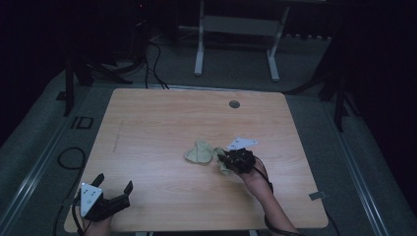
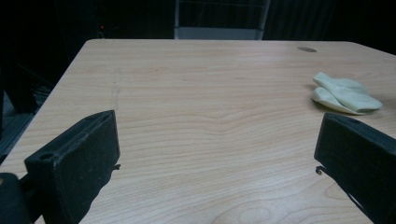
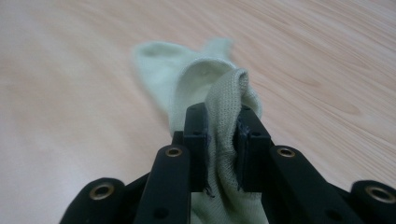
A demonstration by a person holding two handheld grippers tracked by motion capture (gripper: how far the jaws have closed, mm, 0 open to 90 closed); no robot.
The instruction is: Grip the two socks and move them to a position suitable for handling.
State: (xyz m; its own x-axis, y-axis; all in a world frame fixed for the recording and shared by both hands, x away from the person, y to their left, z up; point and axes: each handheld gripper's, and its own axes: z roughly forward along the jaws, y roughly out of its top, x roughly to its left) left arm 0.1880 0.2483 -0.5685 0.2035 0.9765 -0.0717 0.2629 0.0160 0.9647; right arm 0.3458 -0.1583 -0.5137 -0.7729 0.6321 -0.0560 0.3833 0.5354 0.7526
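Your right gripper is pinched onto a fold of the pale green sock, whose loose end trails ahead of the jaws on the table. Lift slowly so the knit doesn't slip. Your left gripper is wide open and empty, with the sock ahead, past its right jaw; bring it over to catch the free end.

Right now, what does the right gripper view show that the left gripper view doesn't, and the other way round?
The right gripper view has the right gripper with its jaws clamped on a fold of the pale green sock, knit texture close up. The left gripper view has the left gripper with jaws wide apart and nothing between them, plus the table's round hole and its far edge. Both take in the sock and the wooden table it lies on.
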